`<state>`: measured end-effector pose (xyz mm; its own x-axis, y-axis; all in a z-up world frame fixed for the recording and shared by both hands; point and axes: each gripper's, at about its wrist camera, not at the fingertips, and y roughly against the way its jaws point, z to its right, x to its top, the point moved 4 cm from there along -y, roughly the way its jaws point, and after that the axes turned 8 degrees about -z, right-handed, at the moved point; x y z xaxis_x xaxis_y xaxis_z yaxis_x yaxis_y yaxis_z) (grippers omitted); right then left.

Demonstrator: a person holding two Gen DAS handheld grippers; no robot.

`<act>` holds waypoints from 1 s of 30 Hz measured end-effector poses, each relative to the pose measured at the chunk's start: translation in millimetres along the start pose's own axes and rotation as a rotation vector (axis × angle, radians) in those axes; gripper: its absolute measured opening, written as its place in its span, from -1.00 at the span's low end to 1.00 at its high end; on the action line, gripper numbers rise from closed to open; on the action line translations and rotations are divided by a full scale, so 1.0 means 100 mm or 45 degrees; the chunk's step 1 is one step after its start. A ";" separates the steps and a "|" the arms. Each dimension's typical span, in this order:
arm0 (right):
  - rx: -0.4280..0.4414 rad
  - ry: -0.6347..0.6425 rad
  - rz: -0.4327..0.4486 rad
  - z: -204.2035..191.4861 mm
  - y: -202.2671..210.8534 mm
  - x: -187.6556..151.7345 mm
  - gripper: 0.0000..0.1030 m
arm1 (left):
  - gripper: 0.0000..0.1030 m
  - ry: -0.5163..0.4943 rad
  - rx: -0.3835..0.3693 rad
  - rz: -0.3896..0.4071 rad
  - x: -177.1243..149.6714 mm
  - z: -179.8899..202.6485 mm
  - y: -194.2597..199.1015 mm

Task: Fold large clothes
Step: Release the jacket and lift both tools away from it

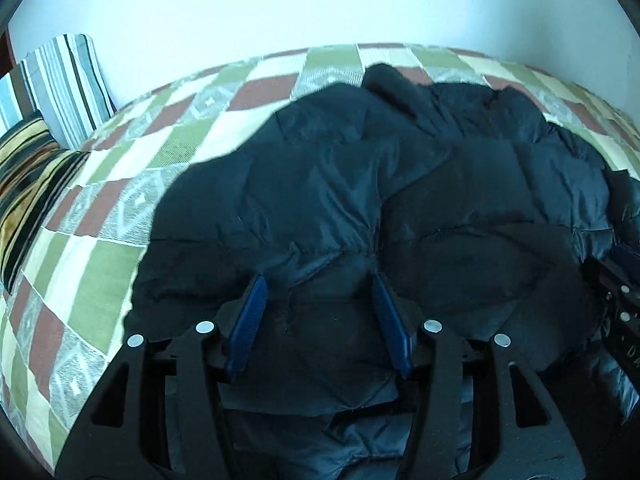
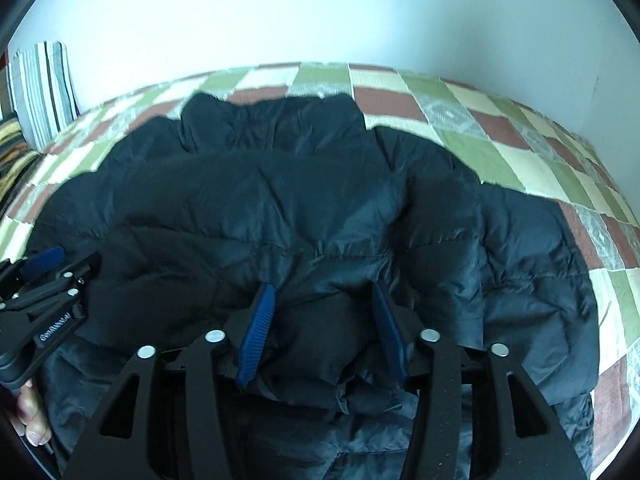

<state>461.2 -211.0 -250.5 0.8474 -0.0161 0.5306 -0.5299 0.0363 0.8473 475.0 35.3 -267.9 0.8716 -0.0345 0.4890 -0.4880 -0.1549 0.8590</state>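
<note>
A dark navy puffer jacket [image 1: 400, 180] [image 2: 280, 200] lies spread over a checkered quilt. In the left wrist view my left gripper [image 1: 319, 278] stands over the jacket's near edge, and a thick fold of the padded fabric bulges between its blue pads [image 1: 250, 320], with creases running to the tips. My right gripper [image 2: 323, 286] grips the same near edge further right, a puffy fold filling the gap between its pads [image 2: 256, 336]. Each gripper shows at the edge of the other's view: the right one [image 1: 616, 292] and the left one [image 2: 44, 280], held by a hand [image 2: 28, 412].
The bed's green, cream and brown quilt [image 1: 100, 272] [image 2: 480, 140] shows bare around the jacket on the left, far and right sides. Striped pillows [image 1: 68, 80] [image 2: 40, 88] and a dark striped blanket [image 1: 28, 184] sit at the far left against a white wall [image 1: 320, 8].
</note>
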 end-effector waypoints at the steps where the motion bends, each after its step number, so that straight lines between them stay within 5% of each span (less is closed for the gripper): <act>1: 0.000 -0.002 -0.012 0.00 -0.05 -0.01 0.02 | 0.08 -0.008 0.007 -0.010 -0.01 0.02 -0.05; 8: 0.000 -0.010 -0.003 0.01 -0.13 -0.03 0.04 | 0.10 -0.032 0.025 -0.017 -0.02 0.09 -0.16; 14: 0.098 -0.083 0.050 0.21 0.43 -0.17 0.10 | 0.11 0.016 0.008 0.031 -0.13 -0.17 0.29; 18: 0.066 -0.040 0.088 0.42 0.88 -0.52 0.30 | 0.24 0.035 0.007 0.072 -0.57 -0.49 0.74; 27: -0.068 -0.102 0.052 1.24 1.56 -1.75 0.37 | 0.42 0.137 0.069 -0.009 -1.77 -1.21 1.25; 30: -0.103 -0.122 0.022 1.42 1.68 -2.11 0.37 | 0.45 0.188 0.017 -0.030 -2.06 -1.35 1.36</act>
<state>188.5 -343.0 -216.8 0.8291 -0.1100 0.5481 -0.5367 0.1181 0.8355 222.8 154.4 -231.2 0.8662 0.1148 0.4864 -0.4658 -0.1669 0.8690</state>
